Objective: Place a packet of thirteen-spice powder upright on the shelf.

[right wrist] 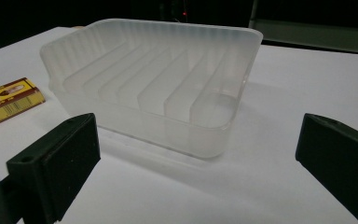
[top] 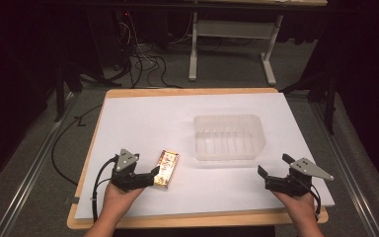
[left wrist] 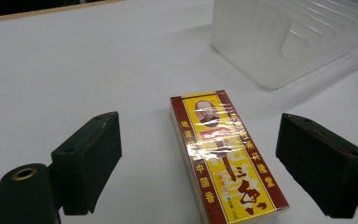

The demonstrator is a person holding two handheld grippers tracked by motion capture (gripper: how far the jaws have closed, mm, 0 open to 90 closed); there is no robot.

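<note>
On a wooden table point(top: 197, 220) covered by a large white sheet point(top: 148, 118) that leaves only a thin strip of light wood bare at the near and far edges, a flat rectangular box in yellow and dark red, wrapped in glossy film and printed with a small portrait and Chinese characters point(top: 168, 169), lies on its broad face near the front left. The left gripper point(top: 150, 175), black with a grey three-cornered plate on top and a cable trailing off the table edge, is held low at the box's near end; in the left gripper view its jaws stand wide apart with the box on the sheet between them, and neither pad touches it. Farther back and to the right sits a translucent frosted plastic tray with raised ribs across its floor point(top: 229, 137), upright and well apart from the box. The right gripper point(top: 276, 170) rests near the front right edge, pointing toward the tray, its jaws spread wide with nothing between them but bare white sheet. Beyond the table the room is dim: grey carpet point(top: 227, 76), a tangle of black cables point(top: 143, 61) on the floor at the back left, the pale legs of another table point(top: 193, 54) behind, and metal rails point(top: 34, 163) running along both sides.
</note>
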